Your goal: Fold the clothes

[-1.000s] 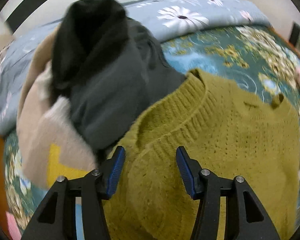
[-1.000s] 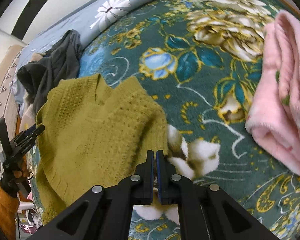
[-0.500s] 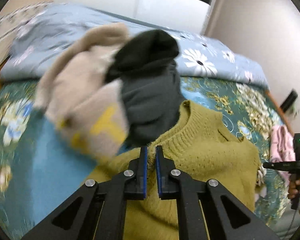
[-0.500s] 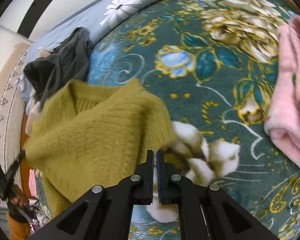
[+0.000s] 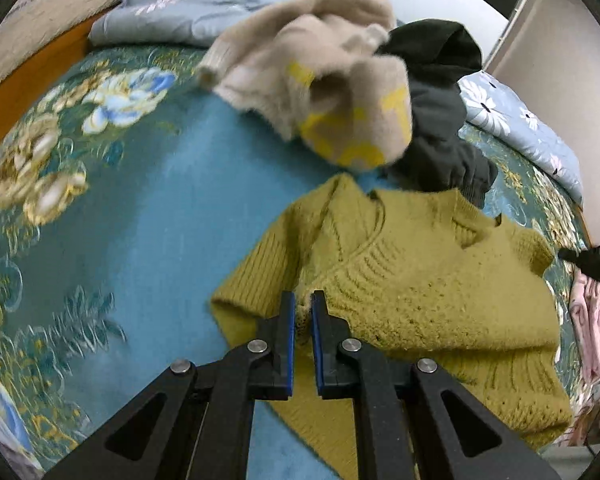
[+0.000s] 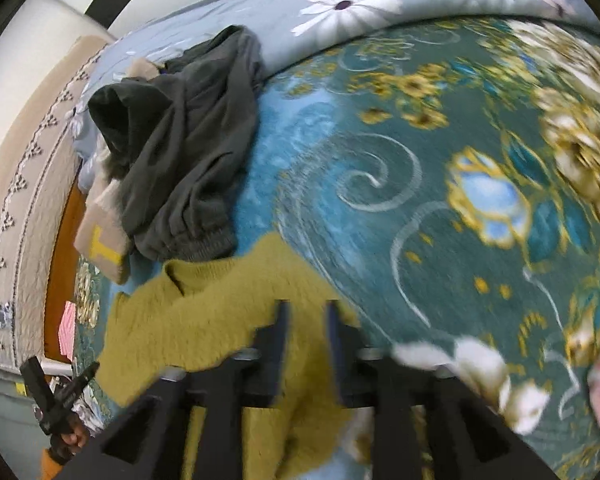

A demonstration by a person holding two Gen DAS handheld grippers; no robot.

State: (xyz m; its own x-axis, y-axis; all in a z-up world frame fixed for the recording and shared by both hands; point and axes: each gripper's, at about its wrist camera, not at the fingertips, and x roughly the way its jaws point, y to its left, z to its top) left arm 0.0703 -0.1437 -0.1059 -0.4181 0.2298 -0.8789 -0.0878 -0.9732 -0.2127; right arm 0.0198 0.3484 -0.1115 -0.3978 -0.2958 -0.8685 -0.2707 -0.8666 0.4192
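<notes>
Left gripper: jaws nearly closed, pinching a bit of the mustard-yellow knit sweater at its left side near the sleeve. Right gripper: jaws have just been opening, now part-way apart over the same sweater; view is blurred, fabric lies under and between them, but the pads don't look pressed on it.

Sweater lies roughly spread on the teal floral blanket, neckline away from the left camera, left sleeve partly turned in. No clean fold visible, so I'd judge this garment as only just started.

Behind it: dark grey sweatpants with elastic cuff, touching the sweater's collar, and a beige fuzzy top with yellow lettering, both in an unsorted heap, untouched. Pink garment at far right edge; can't tell if folded.
</notes>
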